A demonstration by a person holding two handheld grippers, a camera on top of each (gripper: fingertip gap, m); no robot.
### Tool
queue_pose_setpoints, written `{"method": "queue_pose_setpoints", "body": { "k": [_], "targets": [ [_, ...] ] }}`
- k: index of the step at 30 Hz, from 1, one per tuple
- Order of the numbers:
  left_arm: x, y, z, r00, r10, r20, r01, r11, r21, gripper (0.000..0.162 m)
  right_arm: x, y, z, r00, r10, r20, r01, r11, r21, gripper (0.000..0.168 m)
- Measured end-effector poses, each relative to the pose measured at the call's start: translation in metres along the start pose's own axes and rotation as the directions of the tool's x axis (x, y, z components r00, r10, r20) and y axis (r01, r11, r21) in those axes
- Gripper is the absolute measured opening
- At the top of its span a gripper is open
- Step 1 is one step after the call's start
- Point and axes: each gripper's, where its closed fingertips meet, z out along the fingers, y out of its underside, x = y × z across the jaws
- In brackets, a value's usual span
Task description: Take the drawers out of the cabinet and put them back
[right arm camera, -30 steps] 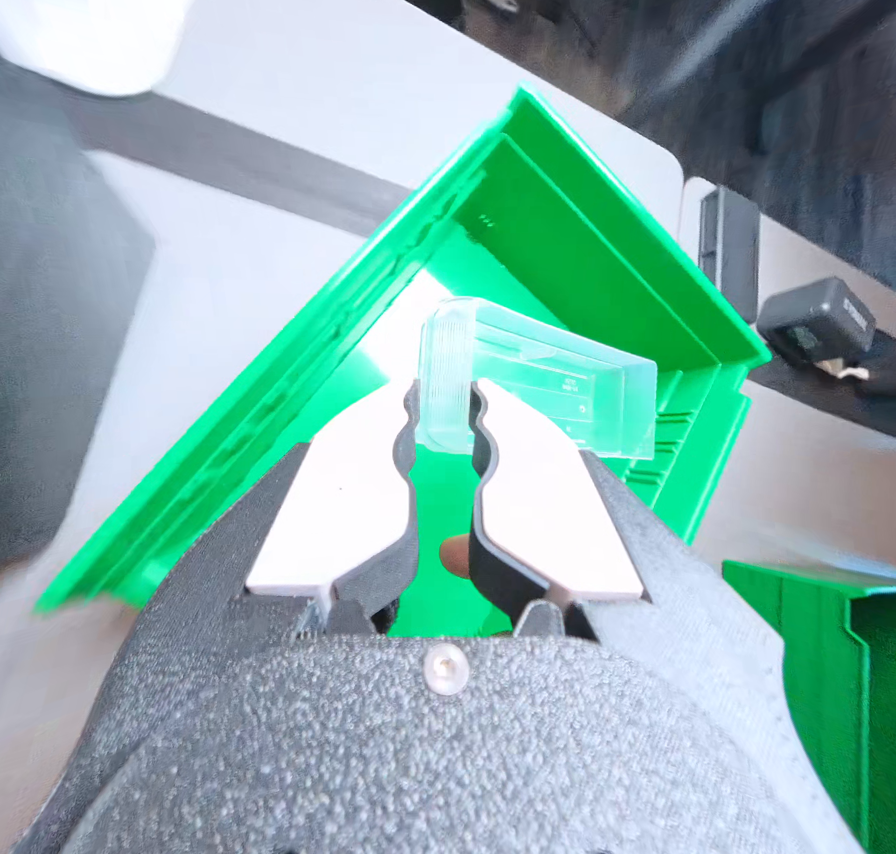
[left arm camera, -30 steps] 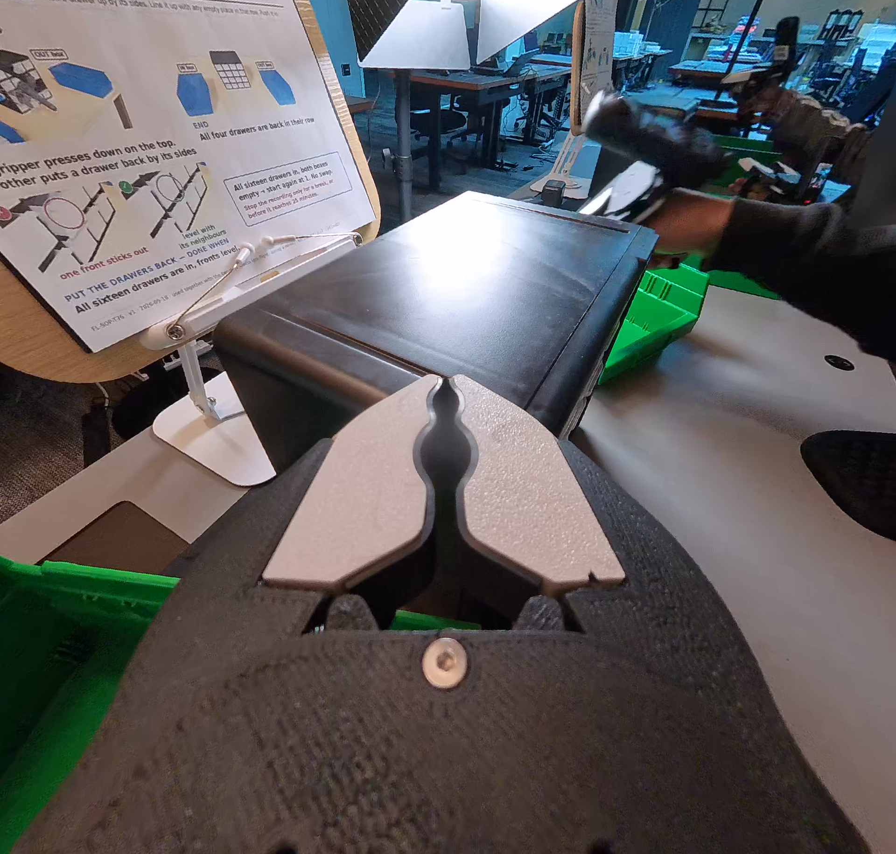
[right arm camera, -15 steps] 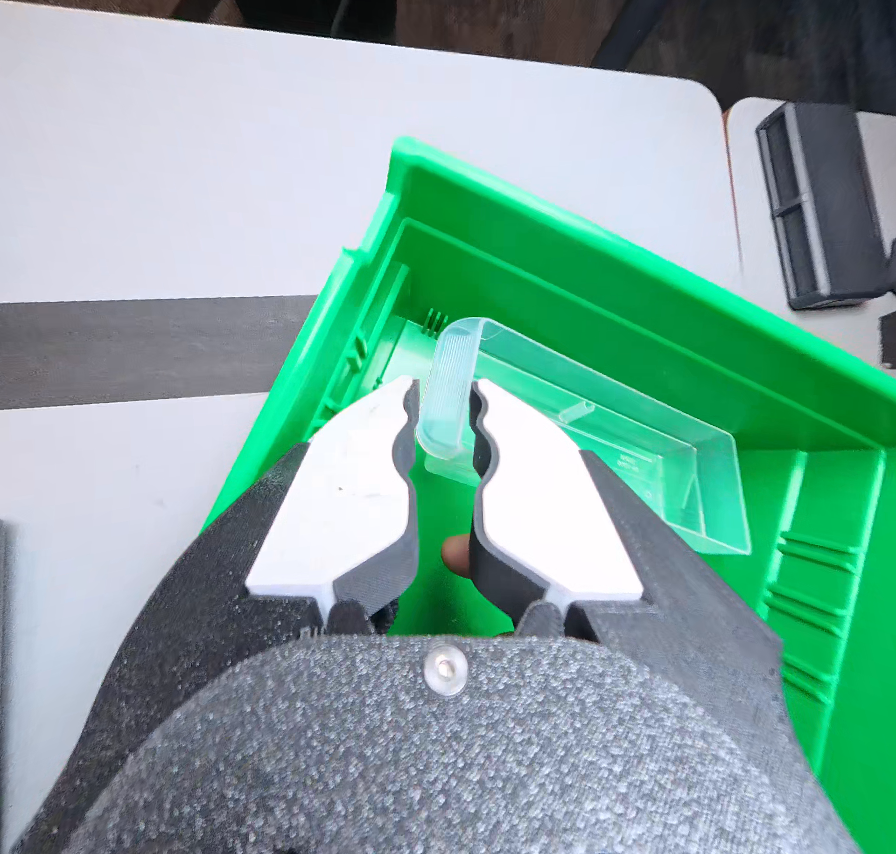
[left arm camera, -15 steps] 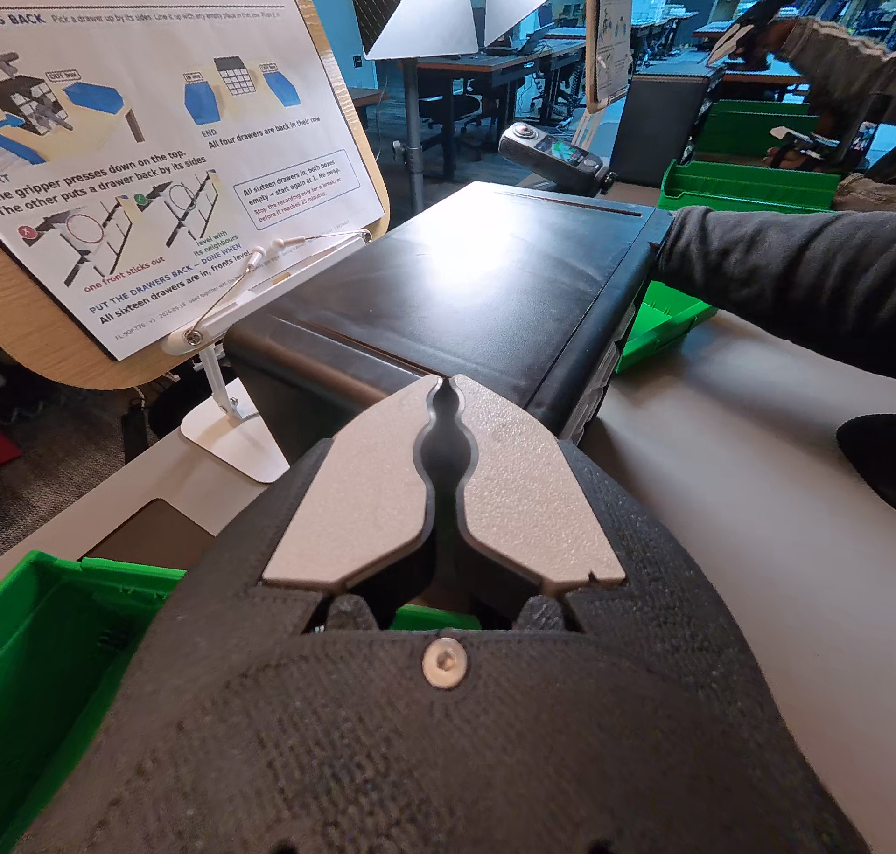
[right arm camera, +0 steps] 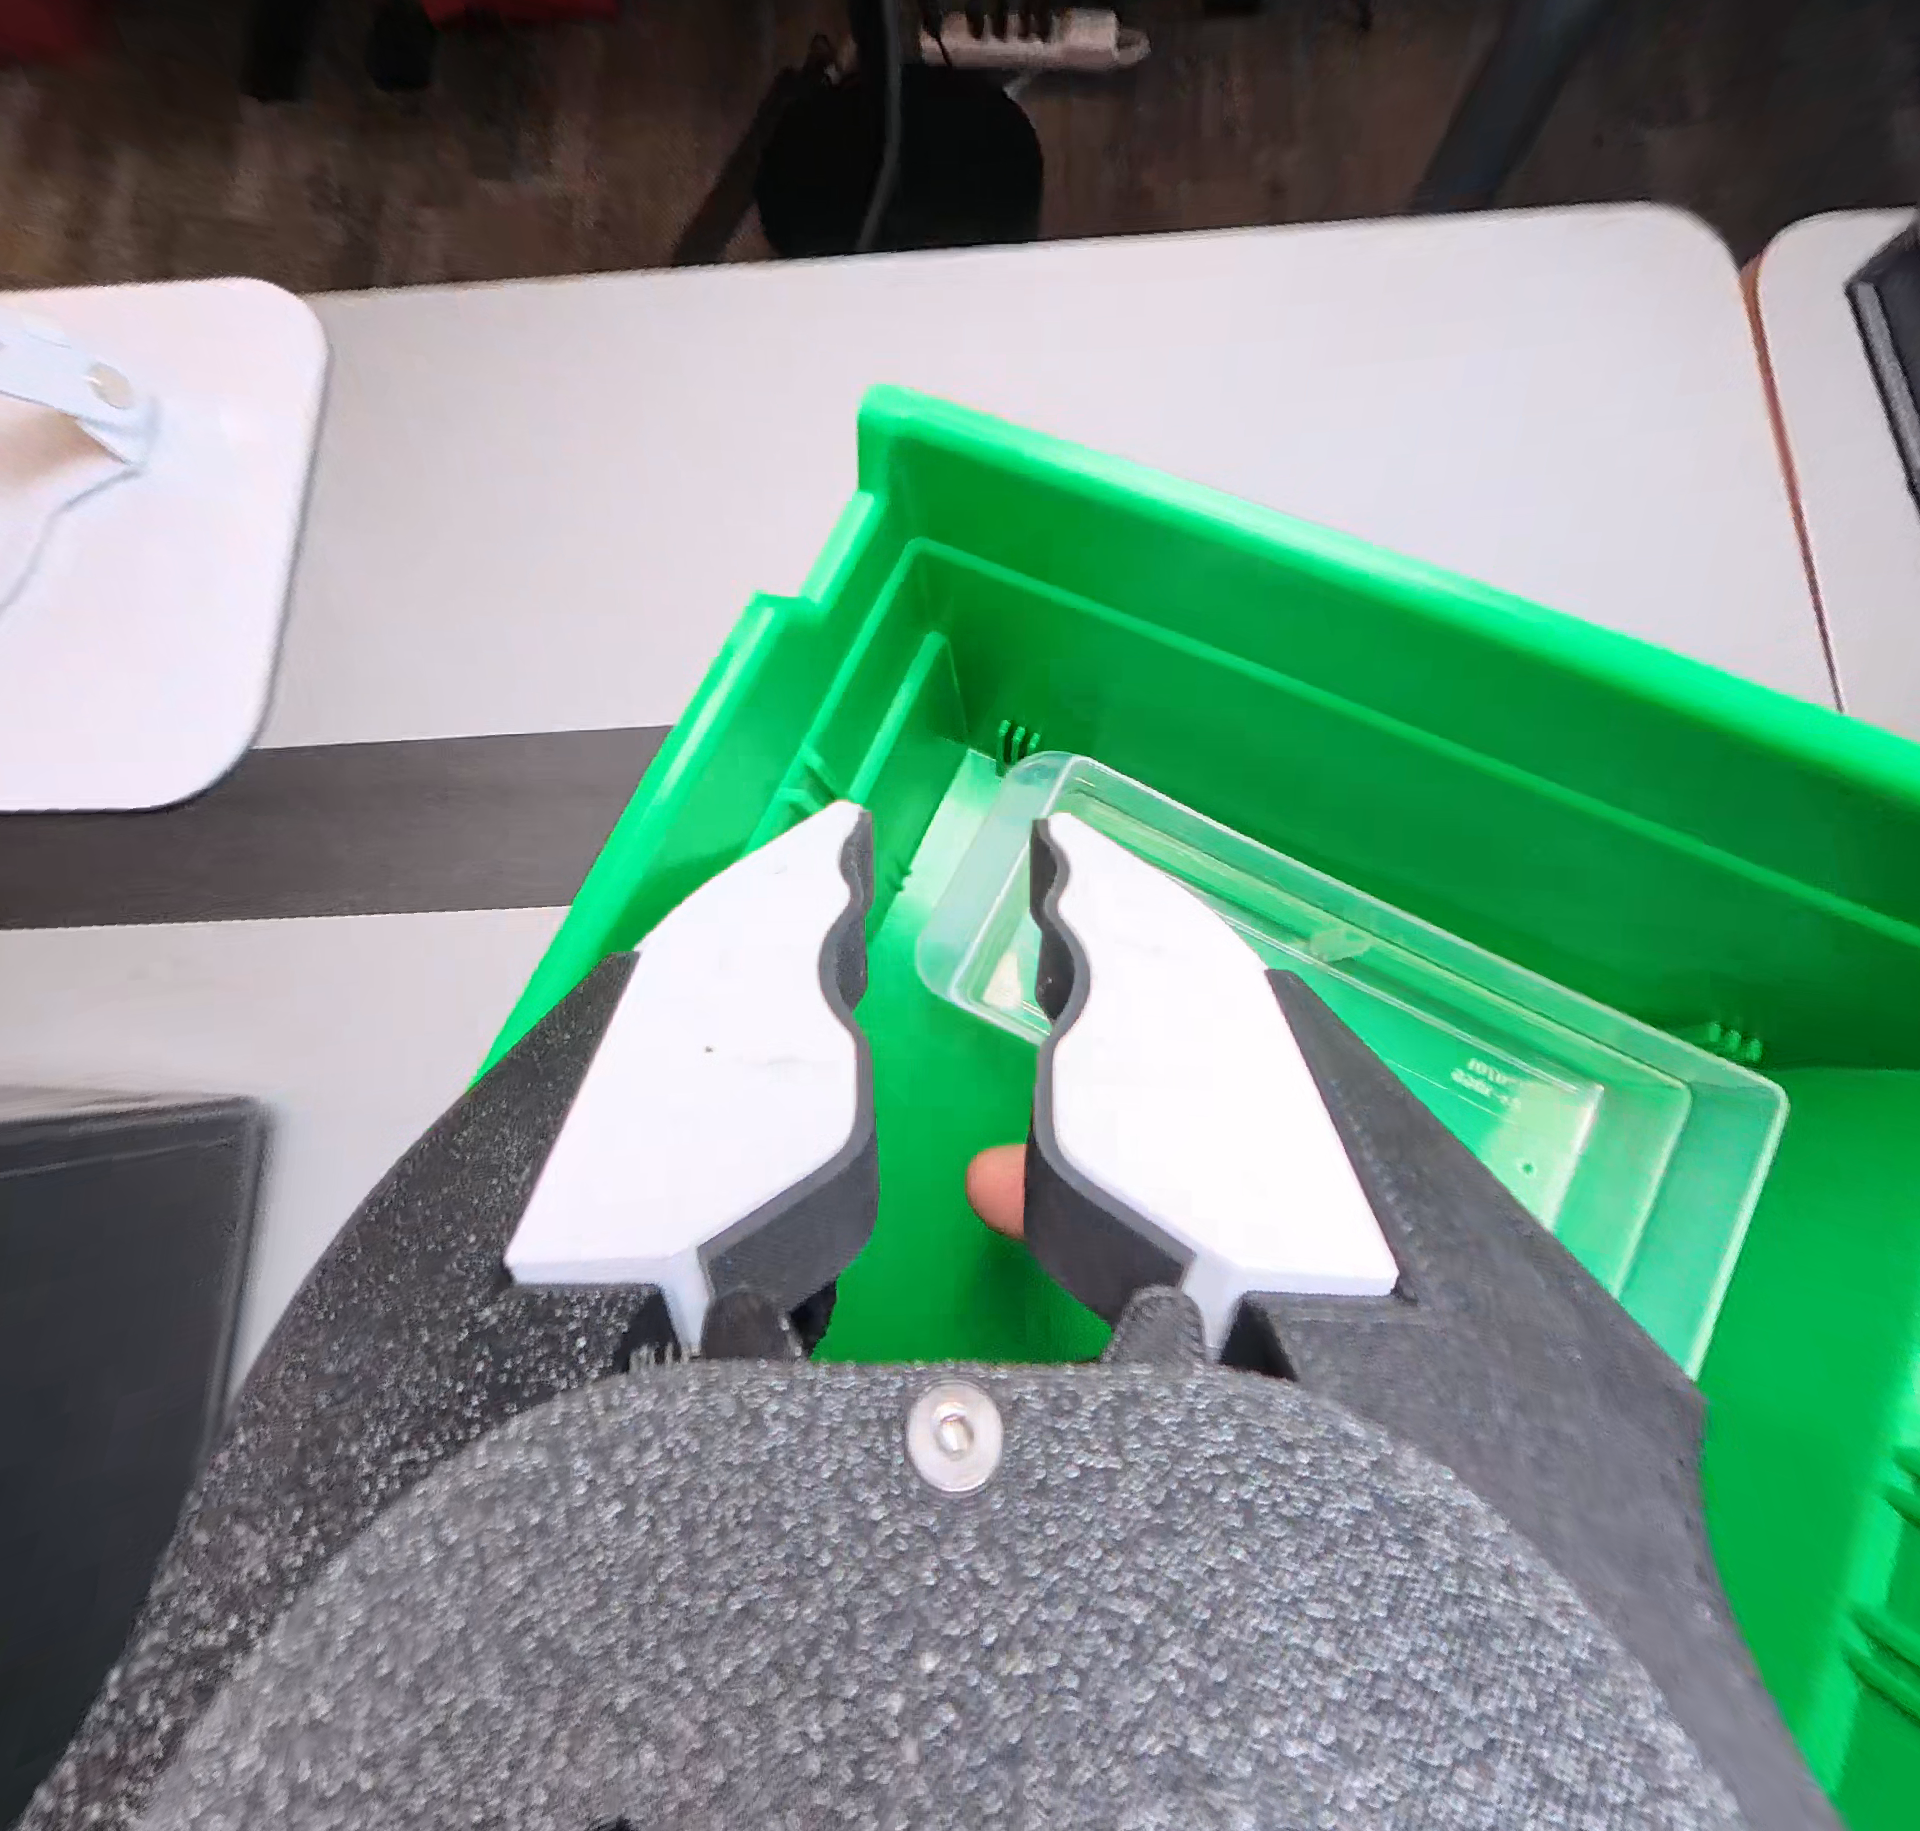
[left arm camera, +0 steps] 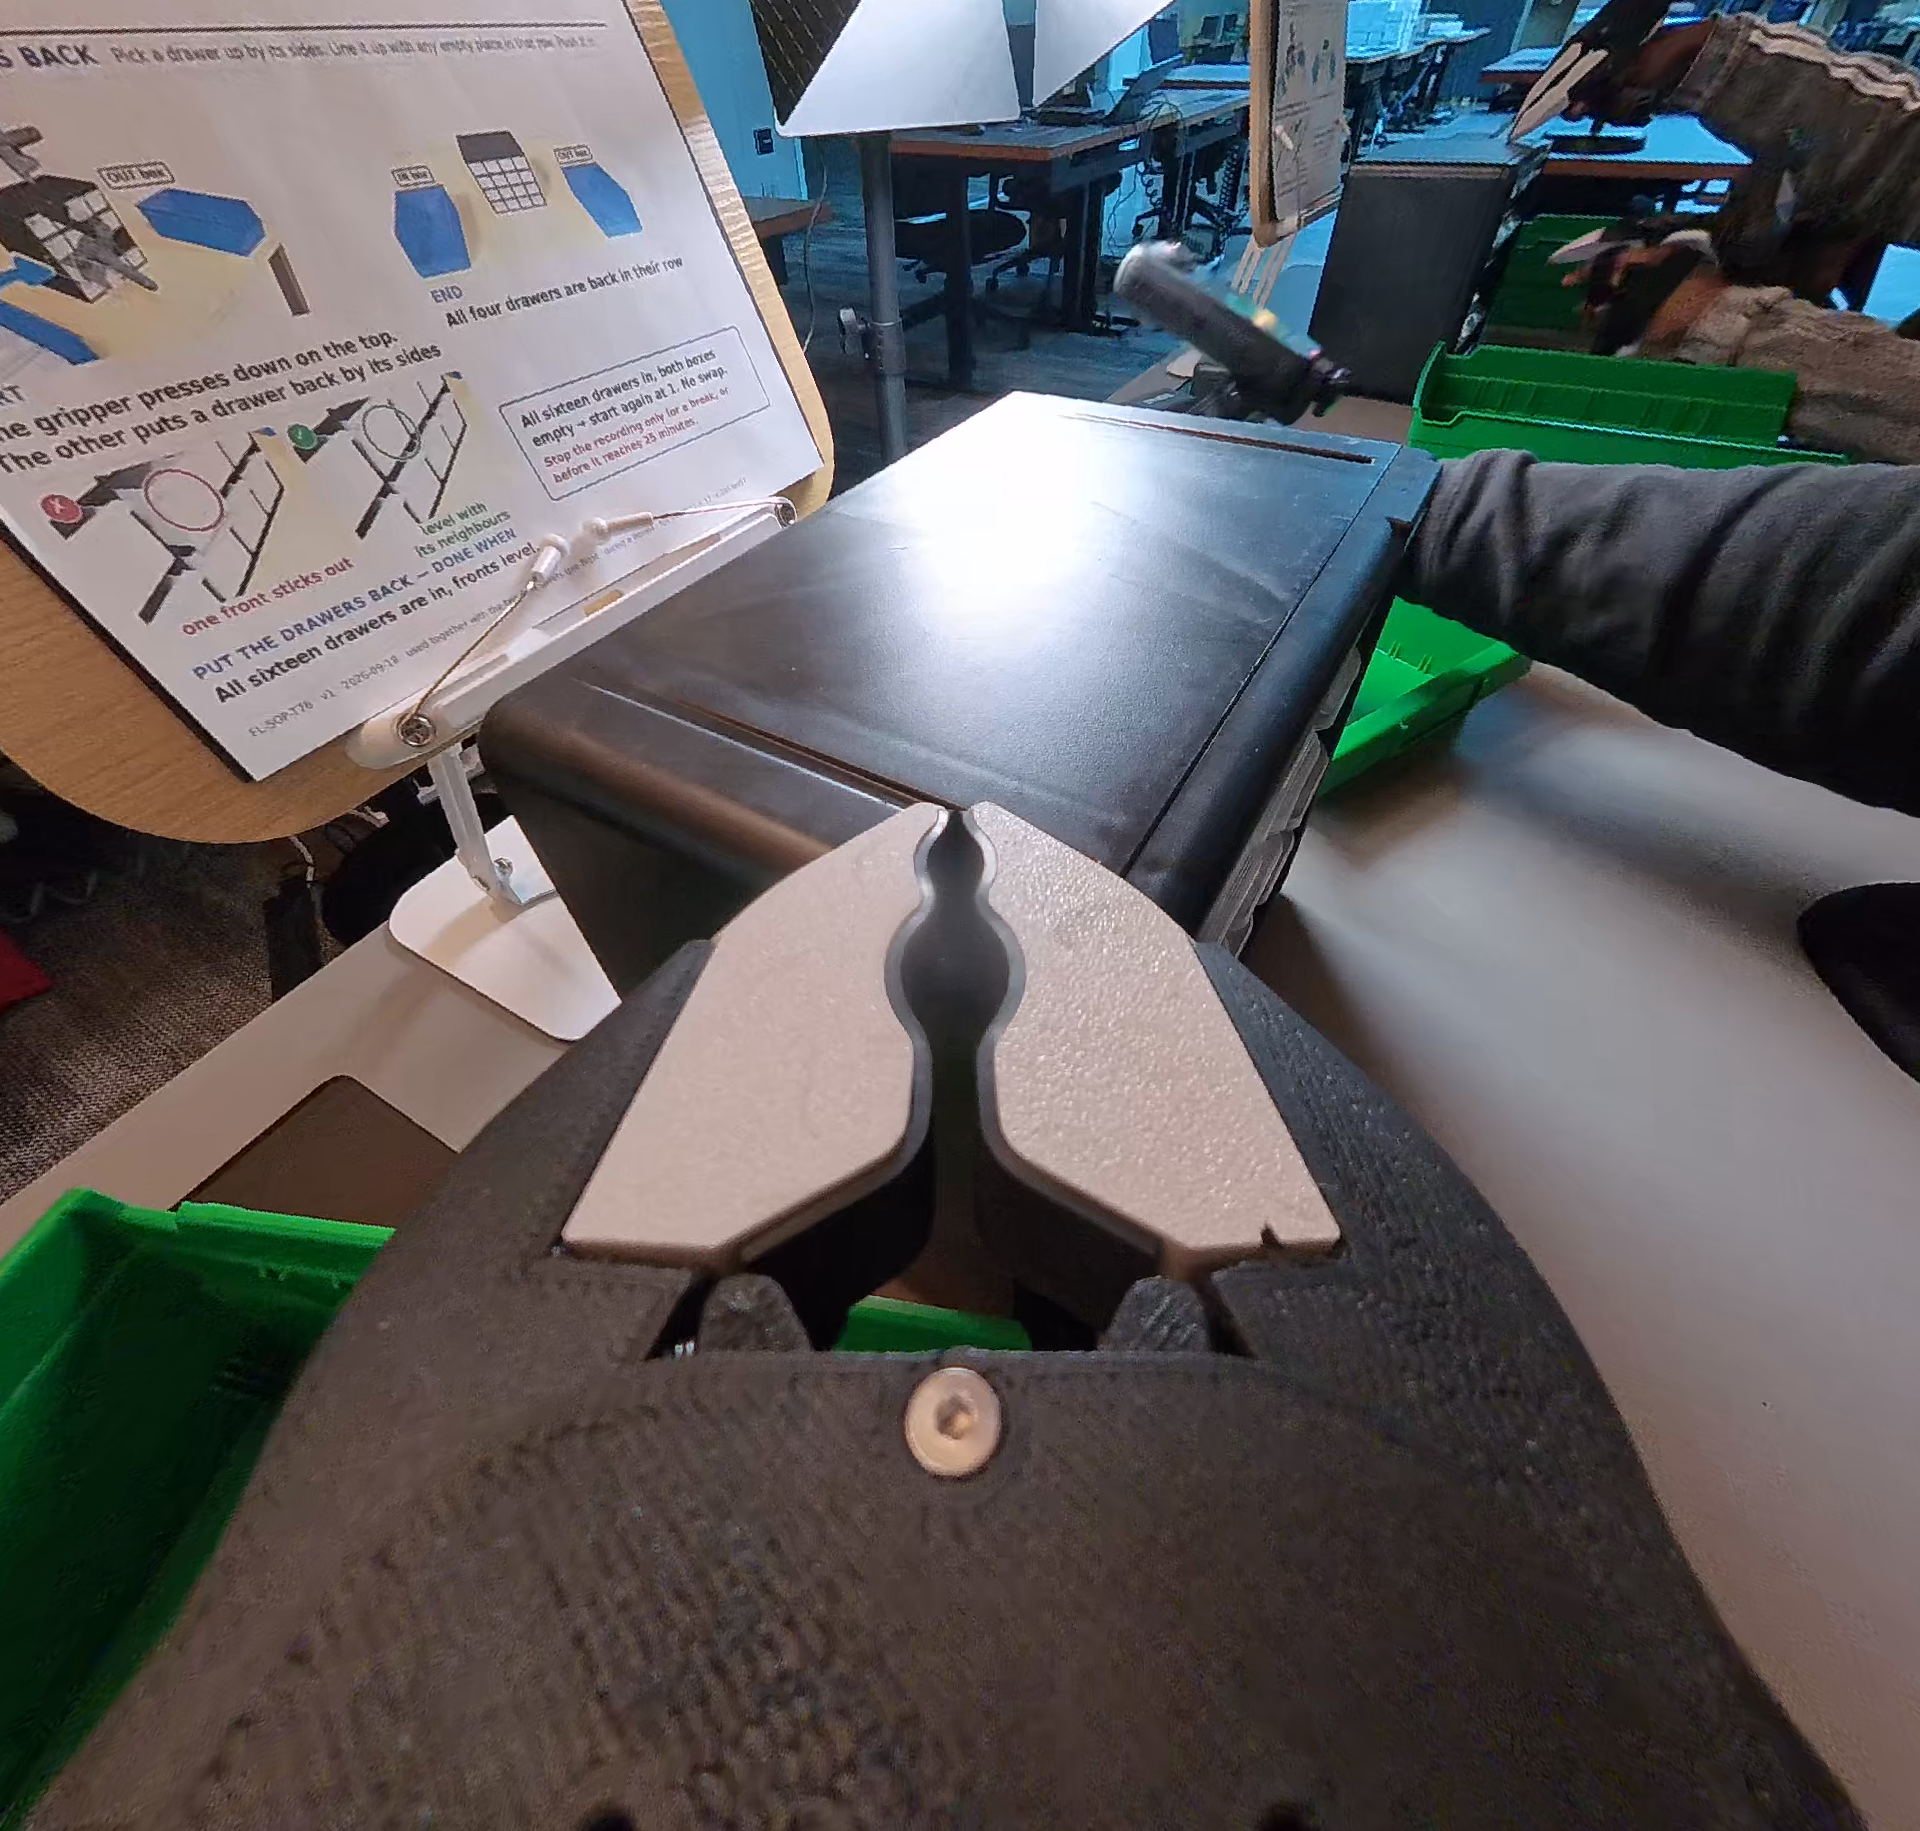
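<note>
In the left wrist view, the black drawer cabinet (left arm camera: 997, 618) stands on the grey table, seen from above and behind. My left gripper (left arm camera: 956, 831) is shut and empty, at the cabinet's near top edge. In the right wrist view, my right gripper (right arm camera: 948, 825) is open above a green bin (right arm camera: 1351, 638). A clear plastic drawer (right arm camera: 1403, 1012) lies on the bin's floor. Its near end sits beside and under the right finger. The jaws no longer clamp it.
An instruction sheet on a white stand (left arm camera: 343, 306) stands left of the cabinet. A second green bin (left arm camera: 135, 1418) is at the near left. A sleeved arm (left arm camera: 1683, 597) reaches across on the right. Other green bins (left arm camera: 1600, 399) and desks lie behind.
My right gripper has lowered the clear drawer into the green bin and opened, letting it go. The left gripper has stayed shut by the cabinet top.
</note>
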Motion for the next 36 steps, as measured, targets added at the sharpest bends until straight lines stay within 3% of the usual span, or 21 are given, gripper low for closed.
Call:
{"method": "queue_pose_setpoints", "body": {
  "k": [1, 6, 11, 15, 18, 23, 25, 29, 31, 36],
  "targets": [
    [0.0, 0.0, 0.0, 1.0, 0.001, 0.0, -0.001, 1.0, 0.0, 0.0, -0.005, -0.005, -0.008, 0.999, -0.013, 0.034, 0.011, 0.999, 0.049, 0.029],
    [0.0, 0.0, 0.0, 1.0, 0.003, -0.002, -0.003, 1.0, 0.0, 0.0, -0.057, -0.034, -0.105, 0.955, -0.17, 0.241, 0.057, 0.908, 0.416, 0.031],
    [0.0, 0.0, 0.0, 1.0, 0.005, -0.001, -0.005, 1.0, 0.0, 0.0, -0.125, -0.01, -0.229, 0.863, -0.493, 0.113, 0.295, 0.673, 0.678, 0.029],
    [0.0, 0.0, 0.0, 1.0, 0.011, 0.006, -0.011, 1.0, -0.001, 0.0, -0.202, 0.038, -0.282, 0.72, -0.689, 0.086, 0.398, 0.511, 0.762, 0.024],
    [0.0, 0.0, 0.0, 1.0, 0.022, 0.015, -0.022, 1.0, -0.005, 0.0, -0.253, 0.074, -0.281, 0.615, -0.789, 0.021, 0.5, 0.41, 0.763, 0.023],
    [0.0, 0.0, 0.0, 0.999, 0.029, 0.023, -0.029, 1.0, -0.006, 0.0, -0.316, 0.117, -0.227, 0.425, -0.882, -0.202, 0.709, 0.186, 0.68, 0.022],
    [0.0, 0.0, 0.0, 0.999, 0.03, 0.024, -0.03, 1.0, -0.005, 0.0, -0.332, 0.12, -0.209, 0.397, -0.878, -0.27, 0.75, 0.14, 0.647, 0.021],
    [0.0, 0.0, 0.0, 0.999, 0.03, 0.021, -0.03, 1.0, -0.001, 0.0, -0.345, 0.103, -0.191, 0.247, -0.799, -0.549, 0.867, -0.07, 0.493, 0.02],
    [0.0, 0.0, 0.0, 0.999, 0.031, 0.019, -0.031, 1.0, 0.0, 0.0, -0.344, 0.097, -0.184, 0.187, -0.758, -0.625, 0.904, -0.116, 0.411, 0.018],
    [0.001, 0.0, 0.0, 0.999, 0.034, 0.008, -0.034, 0.999, 0.002, 0.0, -0.344, 0.096, -0.186, 0.143, -0.741, -0.656, 0.921, -0.142, 0.362, 0.012]
  ]
}}
